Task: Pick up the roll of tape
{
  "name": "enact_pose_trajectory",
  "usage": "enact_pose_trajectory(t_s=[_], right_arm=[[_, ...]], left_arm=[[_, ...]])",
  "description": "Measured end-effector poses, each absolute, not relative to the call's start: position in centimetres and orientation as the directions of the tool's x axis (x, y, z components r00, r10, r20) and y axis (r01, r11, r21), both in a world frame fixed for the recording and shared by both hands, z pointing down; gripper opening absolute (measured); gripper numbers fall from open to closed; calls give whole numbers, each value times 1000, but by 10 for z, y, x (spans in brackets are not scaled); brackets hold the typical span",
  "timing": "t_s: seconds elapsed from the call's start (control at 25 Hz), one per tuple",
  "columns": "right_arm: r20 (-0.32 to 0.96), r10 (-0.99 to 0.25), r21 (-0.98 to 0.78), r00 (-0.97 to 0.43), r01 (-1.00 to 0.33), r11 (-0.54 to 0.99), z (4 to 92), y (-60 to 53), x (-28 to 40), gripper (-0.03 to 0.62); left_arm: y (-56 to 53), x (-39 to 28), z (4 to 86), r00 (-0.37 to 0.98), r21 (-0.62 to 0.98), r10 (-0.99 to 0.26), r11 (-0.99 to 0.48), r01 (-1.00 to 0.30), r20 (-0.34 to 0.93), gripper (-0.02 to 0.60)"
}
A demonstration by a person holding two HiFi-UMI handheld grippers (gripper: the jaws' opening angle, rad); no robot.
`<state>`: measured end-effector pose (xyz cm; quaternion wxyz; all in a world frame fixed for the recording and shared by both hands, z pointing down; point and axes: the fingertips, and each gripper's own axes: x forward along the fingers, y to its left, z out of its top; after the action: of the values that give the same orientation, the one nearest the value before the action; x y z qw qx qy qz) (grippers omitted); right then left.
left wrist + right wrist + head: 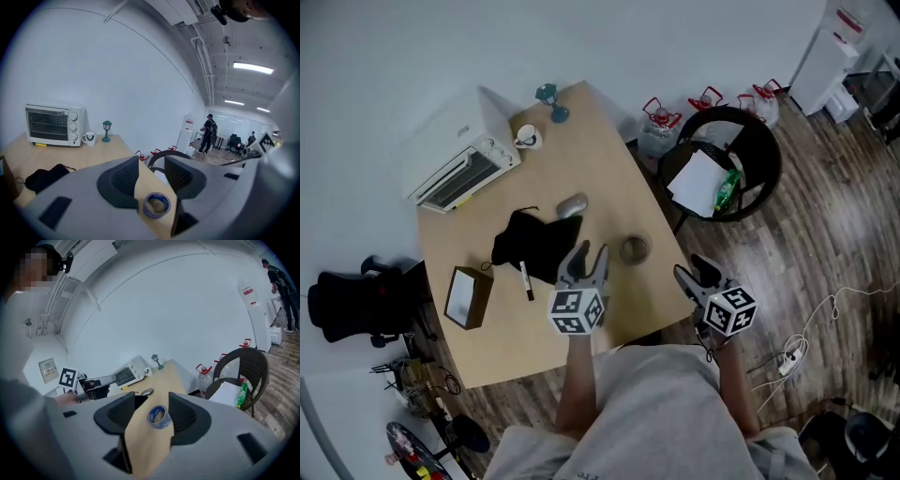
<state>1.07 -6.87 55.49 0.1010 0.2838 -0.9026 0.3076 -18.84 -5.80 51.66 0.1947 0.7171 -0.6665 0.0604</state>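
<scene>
While the roll of tape [635, 248] is lying flat on bare wood, hole upward, just right of centre in the head view and close to the right edge of the desk [534, 342], both grippers are aiming at it from the lower part of the frame. The left gripper [591, 249] is hanging over the desk just left of the roll, and the right gripper [694, 272] is hanging past the desk's edge, to the roll's lower right. Each gripper view is framing the blue roll in the gap between its own fingers, low in the left gripper view and nearer the middle in the right one. Both pairs of fingers are standing apart, released, touching nothing. That wide gap is probably being kept so the fingers can pass over the roll's outer rim, which its flat pose is offering freely. A black pouch [530, 246], a marker [526, 279] and a mouse [572, 204] are sitting to the left and above, apart from the roll, so nothing seems to be crowding the approach
</scene>
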Motion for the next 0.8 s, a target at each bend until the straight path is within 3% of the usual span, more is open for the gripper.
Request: enact_pose_trajectory(t_s=[0.8], right_arm=[[472,-438,-504,-765,-642,579,588,-100,-9,209]], left_arm=[[-113,-198,588,302,267,-827,-192,-945,475,163]])
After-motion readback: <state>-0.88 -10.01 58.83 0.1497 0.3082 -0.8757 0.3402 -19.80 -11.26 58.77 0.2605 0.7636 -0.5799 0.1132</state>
